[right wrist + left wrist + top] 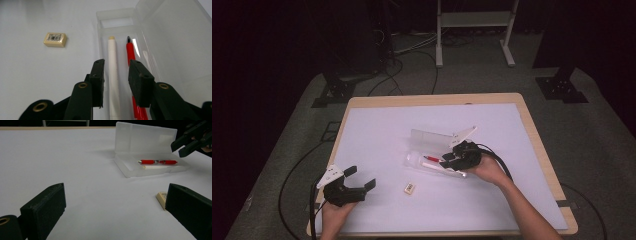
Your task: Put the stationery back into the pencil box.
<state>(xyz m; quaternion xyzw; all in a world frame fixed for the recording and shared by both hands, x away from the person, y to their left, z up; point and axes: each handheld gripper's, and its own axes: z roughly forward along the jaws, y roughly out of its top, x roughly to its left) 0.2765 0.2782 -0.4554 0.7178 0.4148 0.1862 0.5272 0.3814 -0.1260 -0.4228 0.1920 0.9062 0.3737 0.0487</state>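
**White pen under my right gripper, inside the open case**

I take the clear pencil case (432,162) as my landmark. The white pen (113,72) lies in the tray of this case, flat, with its long axis along the length of the tray. In the right gripper view its cream-coloured end points away from my camera, toward the far short wall of the case. Just beside it lies the red pen (130,53), parallel to it, with the silver tip pointing the same way. In the high view both pens run left to right across the table.

My right gripper (115,75) is above the near part of the tray. Its jaws stand apart, one at each side of the white pen, and they hold nothing. I cannot tell if the jaws touch the pen or only hang over it.

The lid (432,137) of the case stands open, raised at the far long side of the tray.

A small cream eraser (409,187) lies on the white table cover (377,125), near the case on the side toward me, apart from it.

My left gripper (357,181) is well apart from the case, to the left and nearer to me. Its jaws are wide apart and empty. In the left gripper view the eraser (162,197) is partly behind one jaw.
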